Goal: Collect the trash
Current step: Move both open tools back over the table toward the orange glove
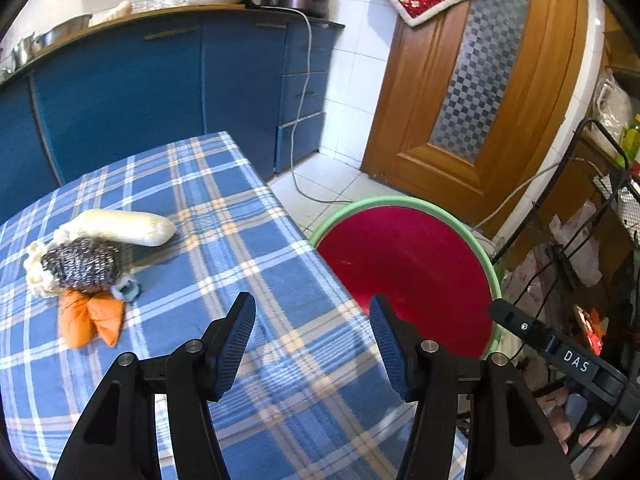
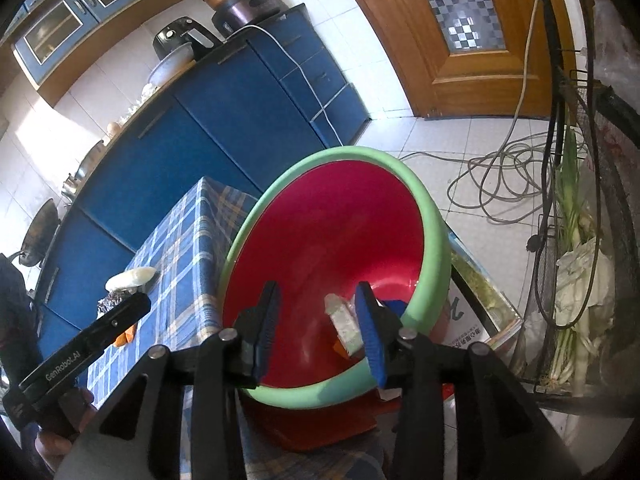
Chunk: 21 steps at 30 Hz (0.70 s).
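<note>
Between the spread fingers of the right gripper point(image 2: 318, 322), close against its right-hand pad, a small pale, translucent scrap of wrapper point(image 2: 344, 324) hangs over the mouth of the round red plastic bin with a pale green rim point(image 2: 434, 232). The pads do not press it from both sides, so it looks released or nearly so; I cannot tell whether it touches that one pad. Beyond it, low inside the bin, lie an orange bit and a dark blue bit, so some trash seems already collected. The left gripper point(image 1: 312, 340) stands about half open and empty above the blue plaid tablecloth point(image 1: 208, 208). Ahead and to its left sit a long cream-coloured roll point(image 1: 128, 227), a steel-wool scouring ball point(image 1: 82, 266), a crumpled orange peel-like piece point(image 1: 90, 316) and pale scraps. That cluster is what remains to clear, by my reading.
</note>
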{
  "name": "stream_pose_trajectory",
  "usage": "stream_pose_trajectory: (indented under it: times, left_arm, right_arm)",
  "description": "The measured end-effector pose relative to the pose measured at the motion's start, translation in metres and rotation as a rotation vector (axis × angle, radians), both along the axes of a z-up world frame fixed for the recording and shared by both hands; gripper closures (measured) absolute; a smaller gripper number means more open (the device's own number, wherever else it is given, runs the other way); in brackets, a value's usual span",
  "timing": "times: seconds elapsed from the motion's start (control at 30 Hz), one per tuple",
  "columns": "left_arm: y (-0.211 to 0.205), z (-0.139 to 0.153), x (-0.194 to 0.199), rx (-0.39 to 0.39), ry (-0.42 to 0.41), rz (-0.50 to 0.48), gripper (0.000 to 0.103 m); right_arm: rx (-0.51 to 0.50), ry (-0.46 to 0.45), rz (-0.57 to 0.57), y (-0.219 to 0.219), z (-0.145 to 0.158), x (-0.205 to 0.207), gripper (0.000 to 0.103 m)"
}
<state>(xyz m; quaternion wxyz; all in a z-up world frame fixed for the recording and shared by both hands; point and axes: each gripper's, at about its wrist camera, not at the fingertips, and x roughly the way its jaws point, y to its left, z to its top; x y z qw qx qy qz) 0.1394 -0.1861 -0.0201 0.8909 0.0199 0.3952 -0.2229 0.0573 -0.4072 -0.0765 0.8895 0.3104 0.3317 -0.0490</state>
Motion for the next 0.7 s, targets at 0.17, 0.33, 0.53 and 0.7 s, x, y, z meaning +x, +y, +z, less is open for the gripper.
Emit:
stream_pose_trajectory:
  times: [0.17, 0.33, 0.53, 0.7]
  left_arm:
    - [0.017, 0.003, -0.003, -0.015, -0.002, 0.033, 0.042]
    - [0.036, 0.006, -0.006, -0.024, -0.005, 0.068, 0.042]
    - [0.059, 0.010, -0.010, -0.032, -0.010, 0.110, 0.042]
    - [0.081, 0.013, -0.011, -0.035, -0.021, 0.157, 0.042]
  right_arm:
    - [-0.008, -0.014, 0.011, 0.007, 0.006, -0.003, 0.059]
    - [-0.015, -0.030, 0.030, 0.017, 0.014, -0.006, 0.058]
    - [-0.023, -0.050, 0.050, 0.029, 0.023, -0.007, 0.052]
    - [-0.030, -0.054, 0.067, 0.039, 0.027, -0.006, 0.050]
